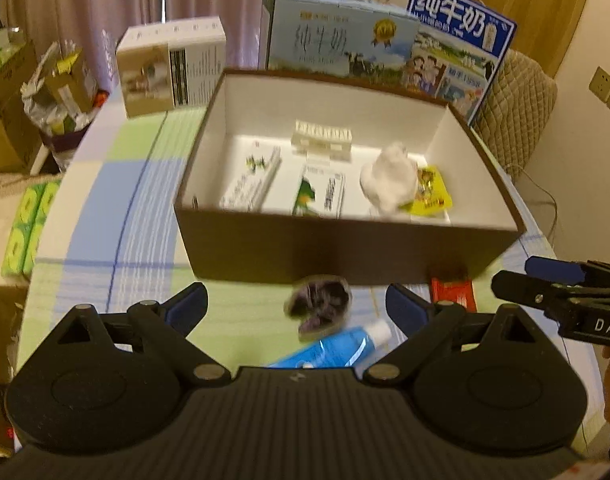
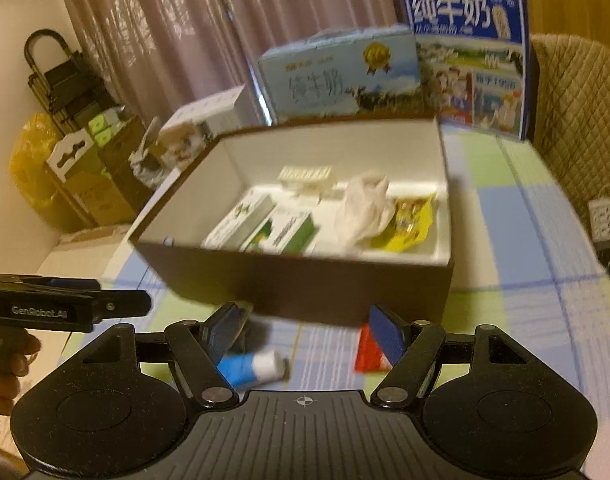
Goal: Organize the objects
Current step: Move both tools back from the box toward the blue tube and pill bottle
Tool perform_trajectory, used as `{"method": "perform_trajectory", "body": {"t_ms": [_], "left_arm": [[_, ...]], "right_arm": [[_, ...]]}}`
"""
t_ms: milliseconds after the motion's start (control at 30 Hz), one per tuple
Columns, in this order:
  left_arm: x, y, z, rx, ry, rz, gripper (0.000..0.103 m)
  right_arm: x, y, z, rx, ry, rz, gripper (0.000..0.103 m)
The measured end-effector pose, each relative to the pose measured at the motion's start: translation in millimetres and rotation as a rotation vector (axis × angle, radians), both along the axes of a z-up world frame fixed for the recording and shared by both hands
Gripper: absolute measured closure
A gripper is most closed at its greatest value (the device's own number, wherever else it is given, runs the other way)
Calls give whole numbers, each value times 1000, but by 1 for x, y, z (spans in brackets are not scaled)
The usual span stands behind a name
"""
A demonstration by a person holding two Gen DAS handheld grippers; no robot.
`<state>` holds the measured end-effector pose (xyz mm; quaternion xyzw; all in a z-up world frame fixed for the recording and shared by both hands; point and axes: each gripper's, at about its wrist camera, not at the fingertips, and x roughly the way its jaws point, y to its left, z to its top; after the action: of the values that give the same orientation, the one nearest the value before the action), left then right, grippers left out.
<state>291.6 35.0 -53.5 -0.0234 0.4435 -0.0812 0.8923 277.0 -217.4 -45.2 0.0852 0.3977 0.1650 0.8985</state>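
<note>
On checked blue-green desk (image 1: 137, 216), open brown cardboard box (image 1: 345, 248) sitting with small packets inside. Blue plastic tube (image 1: 329, 350), dark purple pouch (image 1: 319, 306), red packet (image 2: 369, 354) lying before box. Left gripper (image 1: 297, 306), right gripper (image 2: 305, 334) hovering, jaws spread, gripping nothing.

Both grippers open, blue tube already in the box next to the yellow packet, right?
Not quite. Both hand-held grippers are open, left and right, but the blue tube lies on the table in front of the box, per the left wrist view. The yellow packet is inside.
</note>
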Motion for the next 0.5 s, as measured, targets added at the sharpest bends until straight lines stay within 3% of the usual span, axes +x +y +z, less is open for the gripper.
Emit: {"method": "perform_trajectory", "body": {"t_ms": [200,500], "left_arm": [[-17,-2,-19,-2,59,2,9],[-23,-6,-35,11,80,-13,9]], "right_arm": [[-15,11,-19,-23,65,27,34],[-28,21,-41,-45,141,51,34]]}}
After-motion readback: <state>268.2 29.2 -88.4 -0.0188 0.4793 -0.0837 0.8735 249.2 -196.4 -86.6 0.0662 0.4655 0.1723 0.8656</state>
